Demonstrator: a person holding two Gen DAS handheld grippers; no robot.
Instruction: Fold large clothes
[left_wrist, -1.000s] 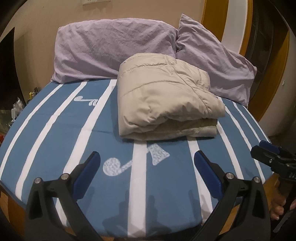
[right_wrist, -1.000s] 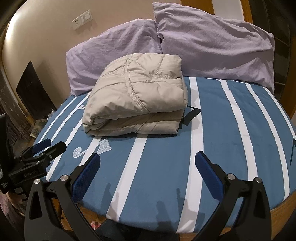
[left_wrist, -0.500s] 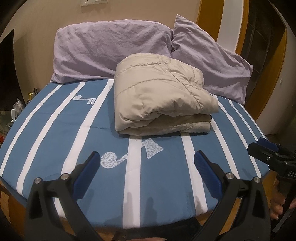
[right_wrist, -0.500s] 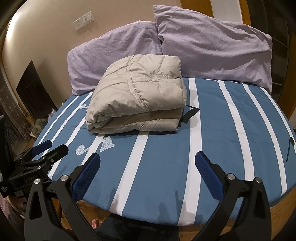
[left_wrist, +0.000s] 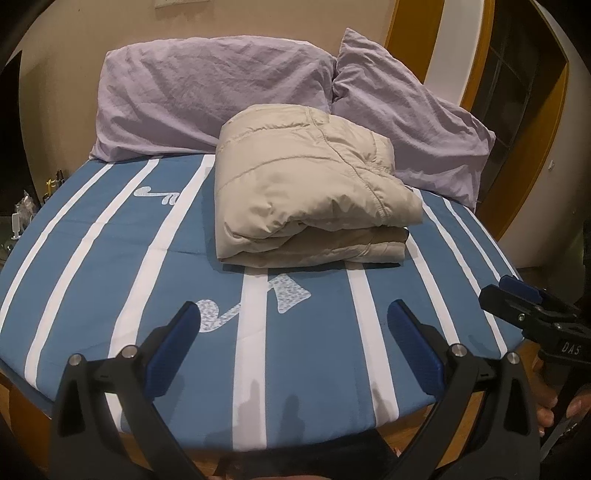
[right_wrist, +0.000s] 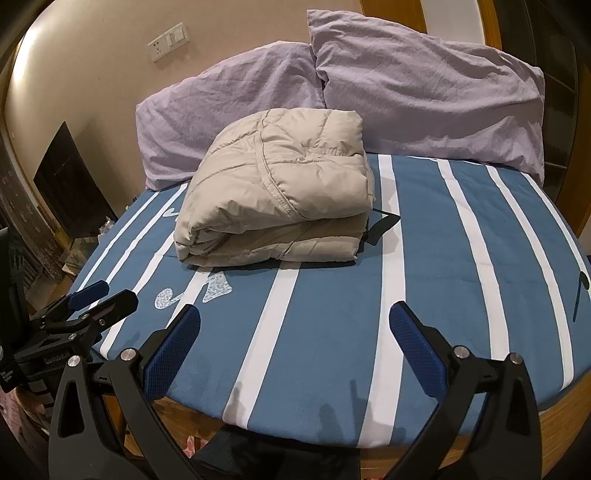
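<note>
A beige padded jacket (left_wrist: 306, 192) (right_wrist: 277, 192) lies folded into a thick bundle on the blue, white-striped bed (left_wrist: 110, 240) (right_wrist: 443, 258), just in front of the pillows. My left gripper (left_wrist: 293, 321) hovers open over the bed's near edge, well short of the jacket, with nothing between its blue pads. My right gripper (right_wrist: 295, 325) is also open and empty, near the foot edge. Each gripper shows in the other's view: the right one (left_wrist: 524, 299) at the right edge, the left one (right_wrist: 96, 299) at the left edge.
Two lilac pillows (left_wrist: 207, 92) (right_wrist: 424, 85) lean against the beige wall behind the jacket. A dark strap (right_wrist: 384, 225) pokes out beside the bundle. The bed's wooden rim (right_wrist: 561, 406) shows at the foot. Clutter (left_wrist: 22, 210) sits off the bed's left side.
Both grippers have pulled back from the bed; the jacket looks farther away and more of the foot edge shows. The jacket has not moved.
</note>
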